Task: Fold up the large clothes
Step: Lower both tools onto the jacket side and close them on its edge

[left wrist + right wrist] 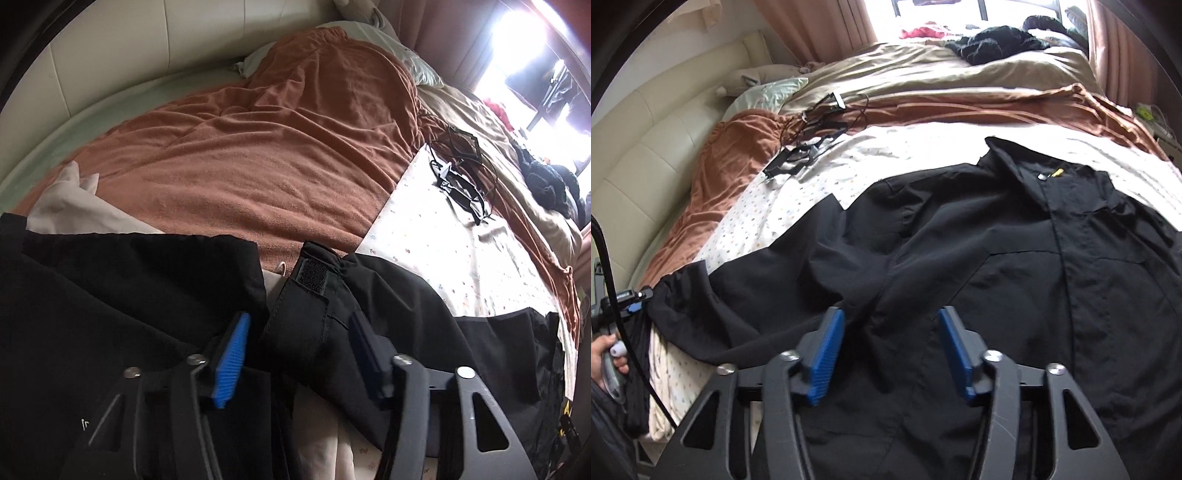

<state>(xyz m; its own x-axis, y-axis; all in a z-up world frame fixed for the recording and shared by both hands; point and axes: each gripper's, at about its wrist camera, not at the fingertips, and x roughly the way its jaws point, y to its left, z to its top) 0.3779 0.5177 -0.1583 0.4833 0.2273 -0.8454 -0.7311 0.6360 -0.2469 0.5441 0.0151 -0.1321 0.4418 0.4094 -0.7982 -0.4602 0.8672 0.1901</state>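
A large black jacket point(997, 266) lies spread on a white dotted sheet point(798, 206) on the bed, collar point(1008, 155) toward the far side. My right gripper point(892, 350) is open above the jacket's lower body, holding nothing. In the left wrist view, my left gripper point(299, 354) is open, with the jacket's sleeve cuff point(314, 291) and its velcro tab lying between the blue pads point(231, 362). The left gripper also shows at the left edge of the right wrist view point(628, 299), at the sleeve end.
A rust-brown blanket point(240, 155) covers the bed beyond the sleeve. Black cables and glasses point(461, 173) lie on the sheet. A white cloth point(70, 210) lies left. A beige duvet point(942, 74) with dark clothes point(997, 44) lies near the window. A padded headboard point(646, 140) stands left.
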